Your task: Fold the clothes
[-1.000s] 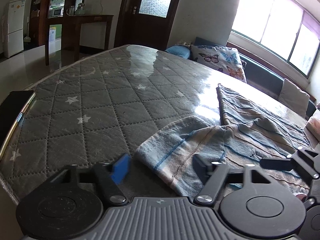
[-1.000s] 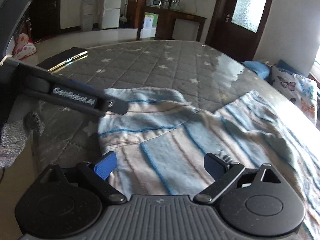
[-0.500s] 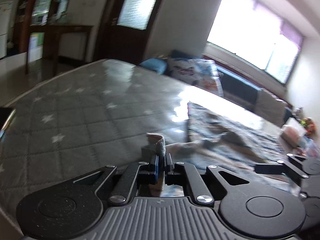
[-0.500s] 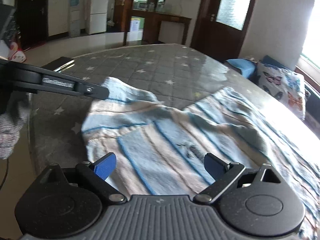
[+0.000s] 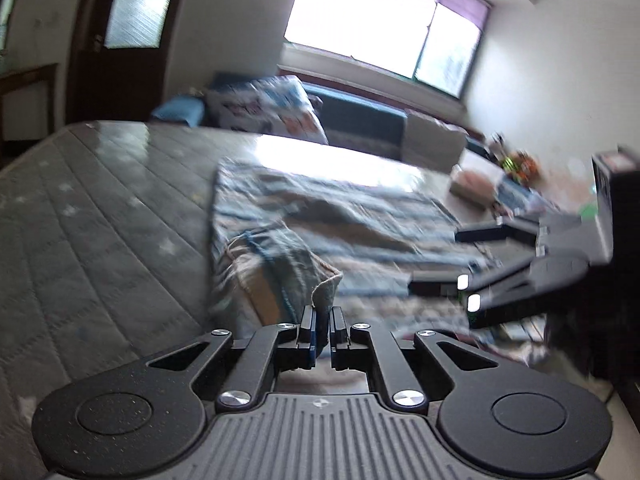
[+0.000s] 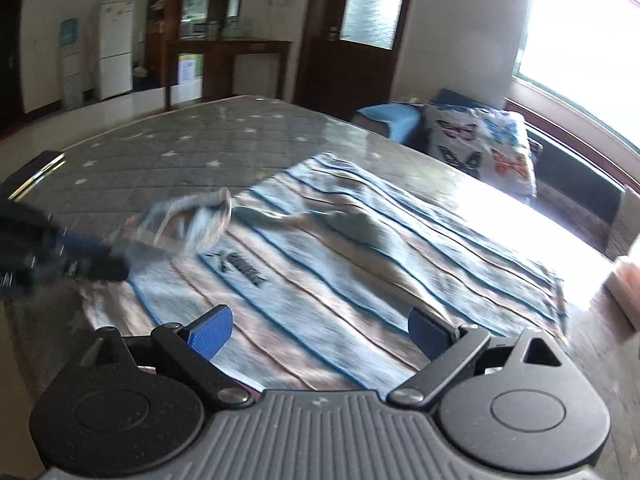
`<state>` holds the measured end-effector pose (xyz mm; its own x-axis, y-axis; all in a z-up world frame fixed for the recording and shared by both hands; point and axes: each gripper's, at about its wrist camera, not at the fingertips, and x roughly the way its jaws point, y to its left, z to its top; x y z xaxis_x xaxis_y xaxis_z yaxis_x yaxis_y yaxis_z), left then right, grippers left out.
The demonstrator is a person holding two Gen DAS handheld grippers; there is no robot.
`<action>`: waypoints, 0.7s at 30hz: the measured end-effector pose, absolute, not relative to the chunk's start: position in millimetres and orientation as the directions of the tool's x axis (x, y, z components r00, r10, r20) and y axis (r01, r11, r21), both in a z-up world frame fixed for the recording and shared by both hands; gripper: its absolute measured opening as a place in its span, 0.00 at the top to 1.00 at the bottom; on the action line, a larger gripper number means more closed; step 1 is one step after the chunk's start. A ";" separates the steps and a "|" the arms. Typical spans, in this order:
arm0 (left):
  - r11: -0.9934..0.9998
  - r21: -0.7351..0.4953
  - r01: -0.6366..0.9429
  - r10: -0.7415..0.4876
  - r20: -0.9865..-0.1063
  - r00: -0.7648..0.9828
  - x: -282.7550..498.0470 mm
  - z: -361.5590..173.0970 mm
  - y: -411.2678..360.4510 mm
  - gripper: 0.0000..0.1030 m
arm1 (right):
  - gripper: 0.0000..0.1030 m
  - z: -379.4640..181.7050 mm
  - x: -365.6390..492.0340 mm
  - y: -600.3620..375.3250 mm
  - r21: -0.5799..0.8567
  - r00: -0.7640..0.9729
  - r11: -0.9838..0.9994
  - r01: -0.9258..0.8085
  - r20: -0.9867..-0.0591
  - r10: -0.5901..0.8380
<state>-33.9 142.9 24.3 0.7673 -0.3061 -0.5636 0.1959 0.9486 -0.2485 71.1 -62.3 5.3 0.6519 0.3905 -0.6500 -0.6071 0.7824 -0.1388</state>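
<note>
A blue, white and beige striped shirt (image 6: pixel 344 264) lies spread on the grey star-quilted table (image 6: pixel 168 152). My left gripper (image 5: pixel 323 322) is shut on the shirt's sleeve edge (image 5: pixel 325 292), lifted off the table and folded inward over the shirt body (image 5: pixel 340 216). In the right wrist view the left gripper (image 6: pixel 116 268) shows blurred at the left, carrying that sleeve (image 6: pixel 192 220). My right gripper (image 6: pixel 320 326) stands open above the shirt's near hem with nothing between its fingers. It also shows at the right of the left wrist view, right gripper (image 5: pixel 448 264).
A dark phone (image 6: pixel 32 172) lies at the table's left edge. Butterfly-print cushions (image 6: pixel 480 148) and a blue sofa (image 5: pixel 360 120) stand behind the table under a bright window. Small items (image 5: pixel 480 184) sit at the far right of the table.
My left gripper shut on the sleeve edge, lifted it and swung it rightward over the shirt. The right gripper stayed open and drifted right over the hem.
</note>
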 end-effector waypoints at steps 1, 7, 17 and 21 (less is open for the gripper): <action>0.947 -0.241 0.211 -0.314 -0.570 0.759 -34.2 23.7 139.9 0.82 | 0.07 5.5 71.5 -65.9 -0.138 0.655 0.787 -0.601 -0.649 0.386; 0.958 -0.176 0.228 -0.287 -0.527 0.800 -35.7 40.8 145.3 0.53 | 0.07 1.2 72.2 -83.6 -0.133 0.659 0.805 -0.577 -0.659 0.363; 0.996 -0.071 0.063 -0.093 -0.588 0.804 -9.3 21.3 180.1 0.68 | 0.32 -2.6 54.4 -42.3 0.001 0.496 0.681 -0.732 -0.684 0.534; 0.996 -0.032 0.082 -0.085 -0.610 0.788 -12.0 6.5 172.5 0.70 | 0.59 -9.8 43.7 -17.5 0.042 0.398 0.600 -0.799 -0.710 0.581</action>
